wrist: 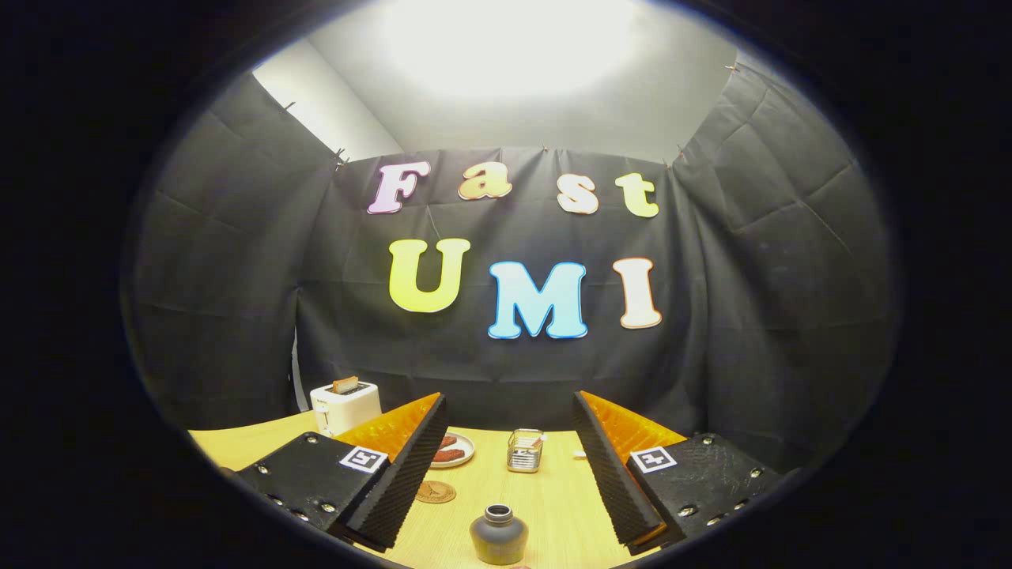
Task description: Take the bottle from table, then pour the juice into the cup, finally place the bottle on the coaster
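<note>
A squat dark grey bottle (pixel 499 535) with a short open neck stands upright on the wooden table (pixel 561 506), low between my two fingers and touching neither. My gripper (pixel 510 397) is open wide, with nothing held. A round brown coaster (pixel 435 491) lies flat on the table just left of the bottle and a little farther off, close to the left finger. Beyond the bottle, near the table's far edge, stands a small shiny cup (pixel 524 450) with something sticking out of it.
A white plate (pixel 452 453) with reddish food sits behind the coaster, partly hidden by the left finger. A white toaster (pixel 344 405) with a slice in it stands at the far left corner. Black cloth walls close off the table at the back and sides.
</note>
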`<state>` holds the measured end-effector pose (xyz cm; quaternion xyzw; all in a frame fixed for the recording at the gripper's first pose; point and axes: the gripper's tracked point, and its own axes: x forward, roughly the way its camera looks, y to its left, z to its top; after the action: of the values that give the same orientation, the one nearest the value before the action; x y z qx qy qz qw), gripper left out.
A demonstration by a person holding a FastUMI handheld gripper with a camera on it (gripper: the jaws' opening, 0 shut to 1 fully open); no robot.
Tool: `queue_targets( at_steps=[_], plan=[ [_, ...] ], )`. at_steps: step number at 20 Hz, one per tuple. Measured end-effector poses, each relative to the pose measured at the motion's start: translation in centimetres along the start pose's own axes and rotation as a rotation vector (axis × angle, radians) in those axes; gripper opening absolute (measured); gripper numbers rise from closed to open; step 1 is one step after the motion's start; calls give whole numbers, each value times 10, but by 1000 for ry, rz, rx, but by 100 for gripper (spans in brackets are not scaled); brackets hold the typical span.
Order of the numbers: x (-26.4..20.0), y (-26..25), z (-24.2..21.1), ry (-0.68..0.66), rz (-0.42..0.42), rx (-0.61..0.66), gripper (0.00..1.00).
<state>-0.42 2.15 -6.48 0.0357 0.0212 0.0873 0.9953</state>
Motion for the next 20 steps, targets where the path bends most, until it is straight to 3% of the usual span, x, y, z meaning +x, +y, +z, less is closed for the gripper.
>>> queue_targets(
  at_steps=[20],
  plan=[
    [6,-7,-141,178,69,61,97]
  ],
)
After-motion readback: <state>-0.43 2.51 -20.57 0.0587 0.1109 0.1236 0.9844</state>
